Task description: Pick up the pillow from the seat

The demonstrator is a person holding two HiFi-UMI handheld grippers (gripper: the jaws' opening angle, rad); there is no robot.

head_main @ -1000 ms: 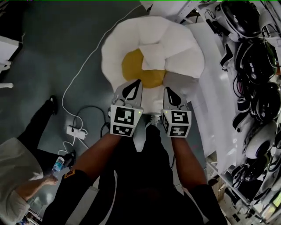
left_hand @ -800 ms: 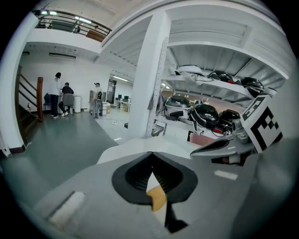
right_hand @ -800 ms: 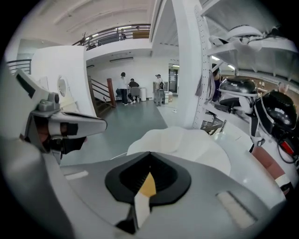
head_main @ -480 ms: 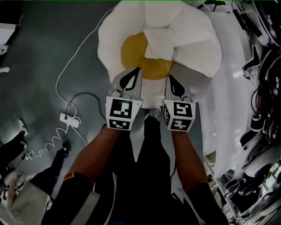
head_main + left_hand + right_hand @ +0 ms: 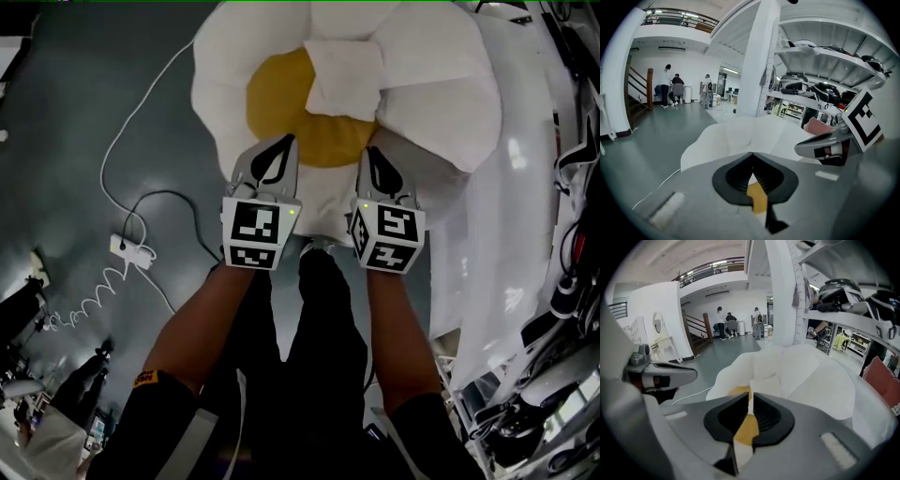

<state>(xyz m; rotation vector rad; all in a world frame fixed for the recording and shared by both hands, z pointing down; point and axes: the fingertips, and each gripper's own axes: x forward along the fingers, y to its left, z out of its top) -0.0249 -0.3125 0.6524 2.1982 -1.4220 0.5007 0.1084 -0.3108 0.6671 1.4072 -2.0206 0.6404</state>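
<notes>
A big flower-shaped seat (image 5: 223, 89), white with a yellow middle, lies on the grey floor. On it rests a square white pillow (image 5: 343, 79) (image 5: 766, 384), at the yellow patch's right edge. My left gripper (image 5: 284, 142) (image 5: 751, 157) hovers over the seat's near edge, its tips touching, shut and empty. My right gripper (image 5: 373, 153) (image 5: 752, 401) is beside it, just short of the pillow. Its jaws have just been opening and stand a narrow slit apart with nothing between them. Each gripper shows in the other's view, the right gripper (image 5: 825, 146) and the left gripper (image 5: 660, 374).
A white cable with a power strip (image 5: 128, 248) runs across the floor at the left. White sheeting (image 5: 514, 197) and shelves of helmets (image 5: 574, 155) crowd the right side. My legs stand just before the seat. People (image 5: 670, 86) gather far across the hall.
Both grippers have come down towards the seat, which now looms larger and closer. The bystander at the lower left has slid mostly out of the head view.
</notes>
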